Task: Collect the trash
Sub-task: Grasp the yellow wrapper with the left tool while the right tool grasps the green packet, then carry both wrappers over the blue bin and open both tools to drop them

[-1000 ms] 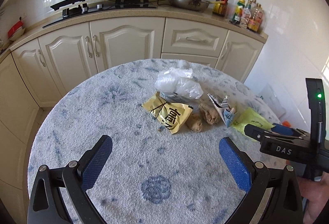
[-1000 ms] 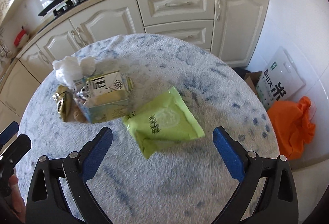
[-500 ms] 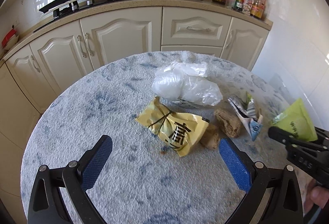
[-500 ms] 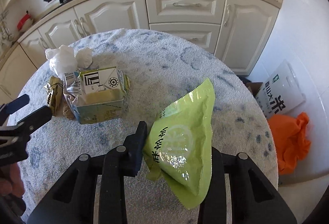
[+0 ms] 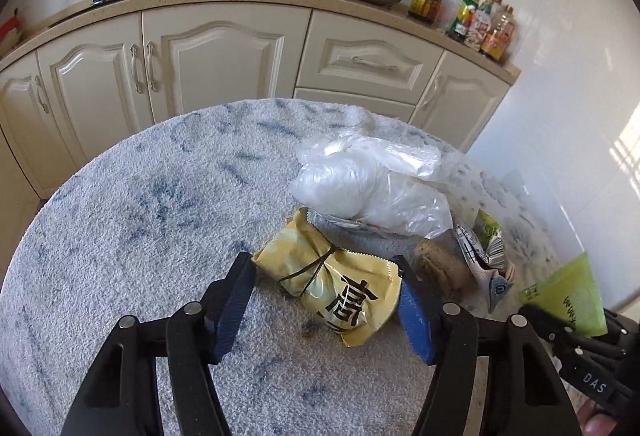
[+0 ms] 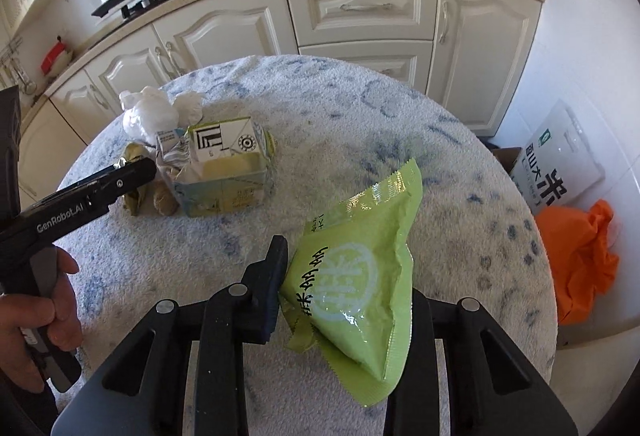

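Here, the round table (image 5: 120,203) with its blue-flecked white cover carried most of the trash in one cluster: a clear plastic bag (image 5: 368,183) at the back, a crushed carton (image 6: 224,171) to its side, a knotted yellow snack wrapper (image 5: 336,288) in front and some brown scraps (image 5: 440,268) between. Your right gripper (image 6: 344,300) was pressed tight on the green snack pouch (image 6: 360,276), holding it clear of the table. Your left gripper (image 5: 324,300) sat low over the yellow wrapper, its jaws closing with the wrapper between the blue pads (image 5: 414,316), which did not appear to press it yet. To do this well, I would have you bite across the bulky middle near the knot, not the thin crimped edge, and keep the tips just off the pile cover so they catch no fabric. A second before, both grippers were spread wide, the green pouch lay flat on the table, and your left gripper was higher and further back from the wrapper.
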Demonstrator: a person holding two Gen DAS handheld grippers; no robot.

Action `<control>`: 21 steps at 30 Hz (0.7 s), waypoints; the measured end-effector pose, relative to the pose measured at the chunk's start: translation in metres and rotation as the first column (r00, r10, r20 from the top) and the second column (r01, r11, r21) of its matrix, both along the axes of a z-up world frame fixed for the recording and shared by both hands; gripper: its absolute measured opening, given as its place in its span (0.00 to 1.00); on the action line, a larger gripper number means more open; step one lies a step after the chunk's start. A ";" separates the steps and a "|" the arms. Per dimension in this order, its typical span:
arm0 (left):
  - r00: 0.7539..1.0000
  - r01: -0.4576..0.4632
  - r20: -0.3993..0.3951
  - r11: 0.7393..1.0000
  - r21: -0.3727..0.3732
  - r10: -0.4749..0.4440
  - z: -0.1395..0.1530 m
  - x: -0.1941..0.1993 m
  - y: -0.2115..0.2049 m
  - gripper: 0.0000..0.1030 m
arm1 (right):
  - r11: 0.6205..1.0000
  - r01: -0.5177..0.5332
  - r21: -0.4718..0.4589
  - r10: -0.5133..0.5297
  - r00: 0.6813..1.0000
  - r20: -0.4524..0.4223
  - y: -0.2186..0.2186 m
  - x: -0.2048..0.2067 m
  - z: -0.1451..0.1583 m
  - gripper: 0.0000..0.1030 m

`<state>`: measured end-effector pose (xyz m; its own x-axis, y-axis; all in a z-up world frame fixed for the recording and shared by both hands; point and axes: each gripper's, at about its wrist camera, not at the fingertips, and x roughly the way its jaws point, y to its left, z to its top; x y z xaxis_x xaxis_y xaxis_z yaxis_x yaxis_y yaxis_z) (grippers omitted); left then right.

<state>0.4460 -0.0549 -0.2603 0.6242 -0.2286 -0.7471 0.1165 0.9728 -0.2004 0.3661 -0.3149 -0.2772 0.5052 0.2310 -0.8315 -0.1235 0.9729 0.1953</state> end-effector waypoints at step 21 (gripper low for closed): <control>0.994 0.048 0.096 0.999 0.017 -0.049 0.061 -0.123 -0.007 0.59 | 0.998 0.025 0.062 -0.030 0.997 0.071 -0.021 -0.059 0.041 0.30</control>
<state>0.3231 -0.0616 -0.1989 0.6819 -0.2496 -0.6875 0.1815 0.9683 -0.1715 0.3072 -0.3360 -0.2361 0.5703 0.2655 -0.7773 -0.1130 0.9627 0.2460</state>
